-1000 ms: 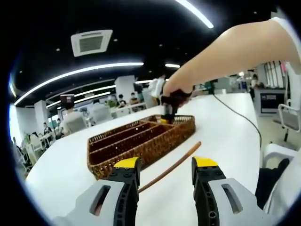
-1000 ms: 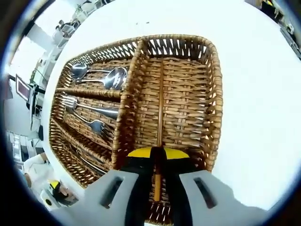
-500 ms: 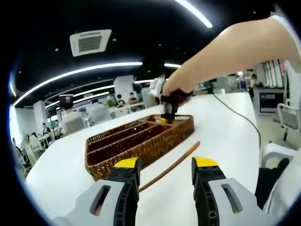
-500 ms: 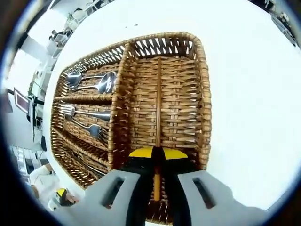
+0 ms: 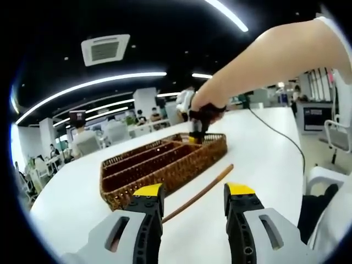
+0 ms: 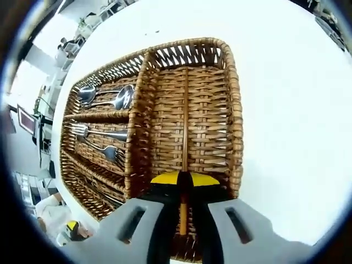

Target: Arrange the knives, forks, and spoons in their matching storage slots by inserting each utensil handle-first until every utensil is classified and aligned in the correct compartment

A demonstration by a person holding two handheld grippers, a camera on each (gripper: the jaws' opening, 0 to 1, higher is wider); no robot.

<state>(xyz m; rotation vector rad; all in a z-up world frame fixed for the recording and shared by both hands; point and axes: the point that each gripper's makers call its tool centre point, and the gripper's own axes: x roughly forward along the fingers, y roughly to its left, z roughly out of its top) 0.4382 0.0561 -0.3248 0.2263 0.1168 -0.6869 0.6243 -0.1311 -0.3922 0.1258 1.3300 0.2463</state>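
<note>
A wooden chopstick (image 6: pixel 184 165) is gripped between the closed fingers of the right gripper (image 6: pixel 180 179), laid along the wide compartment of the wicker cutlery basket (image 6: pixel 236 110). Spoons (image 6: pixel 107 97) and forks (image 6: pixel 99 140) are seen in its narrow slots. The left gripper (image 5: pixel 190 192) is held open above the table (image 5: pixel 258 154), a second chopstick (image 5: pixel 201 192) lying just beside the basket.
</note>
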